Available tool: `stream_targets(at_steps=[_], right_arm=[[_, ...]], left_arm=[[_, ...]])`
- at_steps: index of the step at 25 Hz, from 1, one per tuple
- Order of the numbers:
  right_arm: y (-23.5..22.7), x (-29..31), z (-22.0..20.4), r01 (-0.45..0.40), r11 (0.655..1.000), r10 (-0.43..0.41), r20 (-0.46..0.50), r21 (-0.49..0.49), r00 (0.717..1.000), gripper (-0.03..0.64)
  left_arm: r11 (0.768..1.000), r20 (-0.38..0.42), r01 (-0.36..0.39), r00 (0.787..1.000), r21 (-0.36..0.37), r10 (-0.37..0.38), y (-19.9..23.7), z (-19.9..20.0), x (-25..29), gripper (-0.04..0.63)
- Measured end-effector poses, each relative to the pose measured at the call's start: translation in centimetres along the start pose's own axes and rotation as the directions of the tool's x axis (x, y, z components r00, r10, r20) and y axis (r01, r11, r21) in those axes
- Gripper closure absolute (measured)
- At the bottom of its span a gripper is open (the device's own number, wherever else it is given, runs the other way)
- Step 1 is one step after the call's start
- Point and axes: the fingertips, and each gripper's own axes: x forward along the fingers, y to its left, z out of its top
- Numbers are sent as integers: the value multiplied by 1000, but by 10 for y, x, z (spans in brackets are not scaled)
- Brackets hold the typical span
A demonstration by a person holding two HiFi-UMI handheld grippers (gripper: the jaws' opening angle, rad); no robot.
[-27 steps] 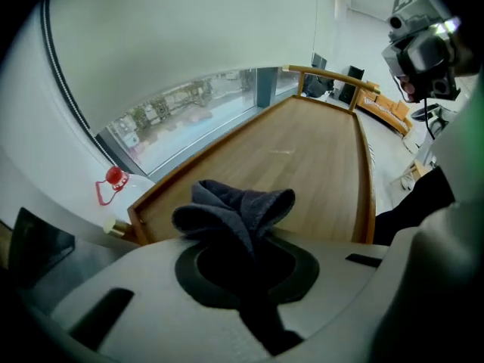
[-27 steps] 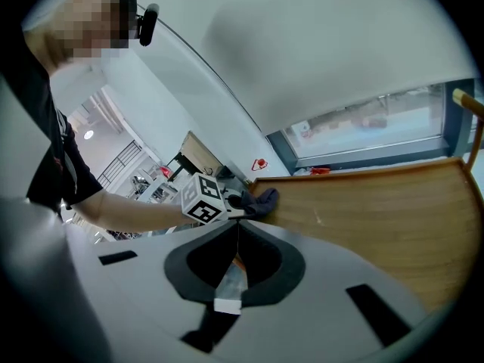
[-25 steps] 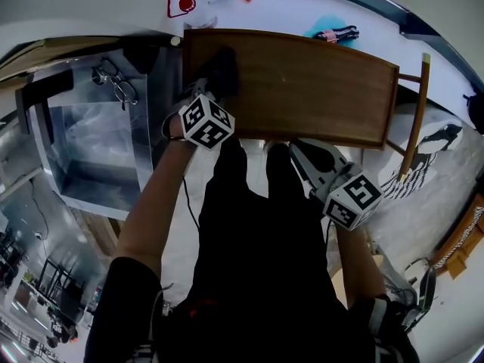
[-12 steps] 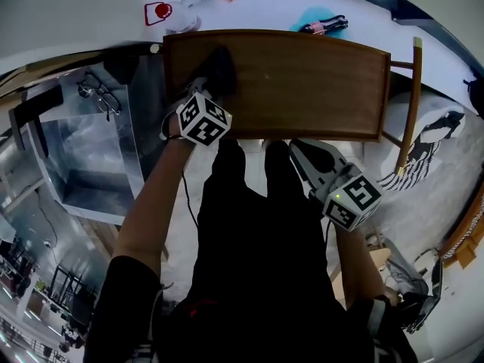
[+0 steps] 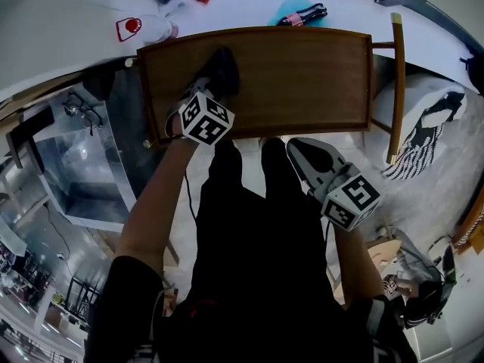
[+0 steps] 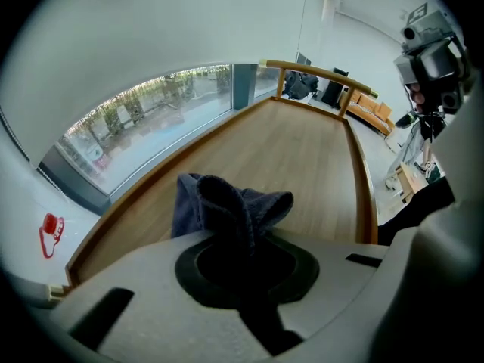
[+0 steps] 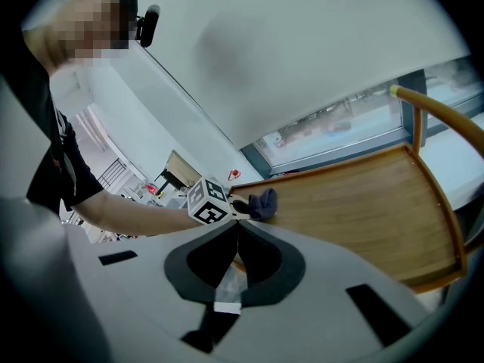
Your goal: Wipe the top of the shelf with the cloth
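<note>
The shelf's brown wooden top (image 5: pixel 302 74) has a raised rim and lies ahead of me. A dark blue cloth (image 5: pixel 221 68) rests bunched on its left part. My left gripper (image 5: pixel 209 91) is shut on the cloth (image 6: pixel 227 203) and holds it against the wood (image 6: pixel 310 157). My right gripper (image 5: pixel 299 148) hangs in front of the shelf's near edge, off the top, jaws shut with nothing between them. The right gripper view shows its shut tips (image 7: pixel 236 229), and beyond them the cloth (image 7: pixel 264 203) and the left gripper's marker cube (image 7: pixel 208 203) on the shelf (image 7: pixel 363 203).
A metal rack (image 5: pixel 76 165) with glasses (image 5: pixel 79 106) on it stands left of the shelf. A wooden rail (image 5: pixel 395 82) rises at the shelf's right end, with black-and-white fabric (image 5: pixel 423 138) beyond. A teal item (image 5: pixel 296 12) and a red-marked object (image 5: pixel 128 29) lie behind.
The left gripper has slid the cloth to the right along the shelf top, farther from its left end. The right gripper has stayed put. The head view has shifted.
</note>
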Motion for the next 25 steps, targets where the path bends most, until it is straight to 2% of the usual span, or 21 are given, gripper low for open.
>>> stream_targets(at_steps=[14,25], right_arm=[[-50,-60,-8,44,997,-48,66,66,997,611],[-81,-97,-11,83,990,-97,117,114,988,611]], left_arm=[[994,-12,58,998,92,-57,-53,71,39,558],[979,0,113,993,168,-115,-95,126,65,558]])
